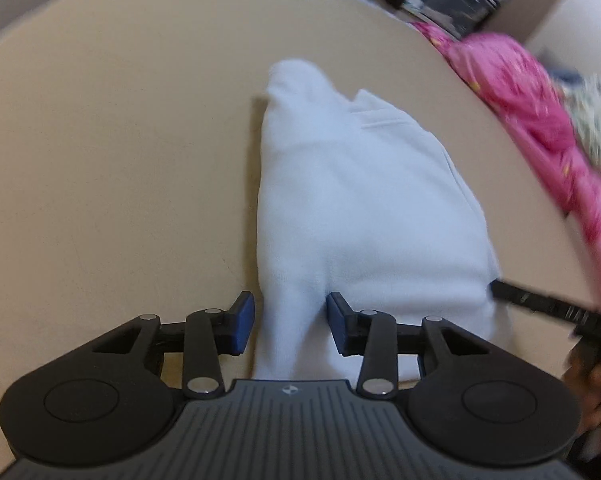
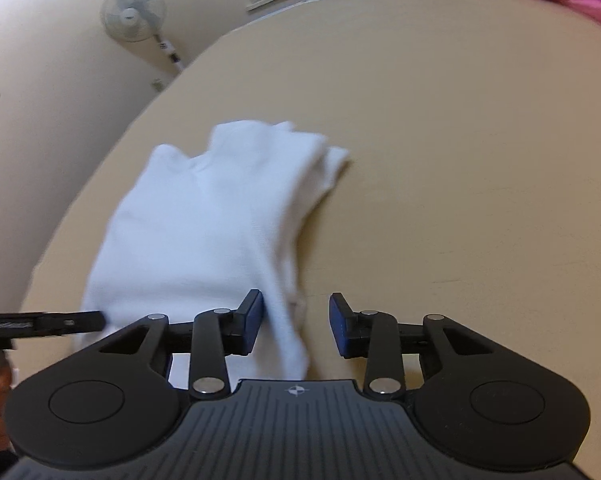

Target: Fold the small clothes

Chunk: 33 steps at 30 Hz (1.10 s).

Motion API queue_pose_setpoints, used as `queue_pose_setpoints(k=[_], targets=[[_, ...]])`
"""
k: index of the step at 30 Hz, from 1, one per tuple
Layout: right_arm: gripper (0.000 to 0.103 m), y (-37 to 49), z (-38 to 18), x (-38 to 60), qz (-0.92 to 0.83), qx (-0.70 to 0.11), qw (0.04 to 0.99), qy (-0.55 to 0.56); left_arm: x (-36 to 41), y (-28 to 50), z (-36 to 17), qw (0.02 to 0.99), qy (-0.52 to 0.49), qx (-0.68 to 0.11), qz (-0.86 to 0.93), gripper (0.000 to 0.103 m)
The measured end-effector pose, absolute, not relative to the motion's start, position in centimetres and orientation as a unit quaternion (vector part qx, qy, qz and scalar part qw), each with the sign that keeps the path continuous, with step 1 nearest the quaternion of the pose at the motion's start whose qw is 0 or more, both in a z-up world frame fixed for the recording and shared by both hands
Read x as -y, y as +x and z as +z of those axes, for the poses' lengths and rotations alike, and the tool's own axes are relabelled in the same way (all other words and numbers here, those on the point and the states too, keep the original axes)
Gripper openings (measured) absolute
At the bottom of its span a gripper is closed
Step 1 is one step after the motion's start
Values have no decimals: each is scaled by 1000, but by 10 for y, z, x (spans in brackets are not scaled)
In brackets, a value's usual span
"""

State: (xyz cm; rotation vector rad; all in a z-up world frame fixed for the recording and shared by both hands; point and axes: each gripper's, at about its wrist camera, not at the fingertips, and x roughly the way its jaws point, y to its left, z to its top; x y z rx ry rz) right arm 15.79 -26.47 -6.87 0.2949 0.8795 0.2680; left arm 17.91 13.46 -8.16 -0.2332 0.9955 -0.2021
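A folded white garment (image 1: pixel 364 208) lies mid-frame on the beige table (image 1: pixel 120 160), its near edge running between the parted jaws of the left gripper (image 1: pixel 290 322) and the right gripper (image 2: pixel 296 322), neither visibly clamping it.

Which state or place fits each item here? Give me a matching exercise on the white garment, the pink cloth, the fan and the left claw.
Column one:
1. white garment
2. pink cloth
3. fan
4. left claw

Column two:
A. standing off the table, by the wall
B. bunched at the table's far edge
C. open around a white fabric edge
D. lying folded on the tan table

Pairs: 1-D, 2-B, 3-A, 4-C
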Motion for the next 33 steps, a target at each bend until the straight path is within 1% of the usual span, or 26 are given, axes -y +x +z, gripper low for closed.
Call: queue_pose_setpoints(k=[3,4,5,6,7,8,10,12,13,15,18,21,26,29,33], targets=[[36,146,-64,269,78,-440,891,81,-123,161,-66,888,-33,-452,-78,46],[37,138,-58,272,55,-432,898,61,-118,153,-57,896,-9,-437,-73,54],[37,127,-49,275,40,-417,906,54,-112,142,-46,905,13,-419,-68,70],[37,114,-38,279,30,-399,914,57,-108,130,-35,915,32,-397,-60,78],[39,102,-29,281,24,-382,922,63,-105,118,-25,924,44,-375,-49,91],[43,87,-18,282,19,-363,929,65,-102,105,-16,932,52,-356,-40,95],[63,55,2,278,15,-320,946,55,-98,78,1,943,55,-326,-29,95],[70,24,16,271,14,-282,958,44,-88,51,14,950,52,-306,-19,96],[73,12,21,267,16,-270,962,42,-84,37,18,953,52,-297,-15,103],[78,-16,26,258,25,-252,967,39,-73,7,26,959,58,-276,-6,103],[79,-48,27,242,36,-239,970,33,-59,-31,33,964,58,-259,-8,103],[79,-71,27,228,49,-243,968,32,-54,-60,39,966,39,-256,-5,103],[80,-102,31,217,50,-233,971,33,-52,-96,28,968,29,-247,6,103],[80,-109,28,212,49,-228,972,24,-50,-101,19,963,35,-266,-1,103],[80,-103,25,205,54,-225,973,15,-52,-95,17,967,26,-255,-1,103]])
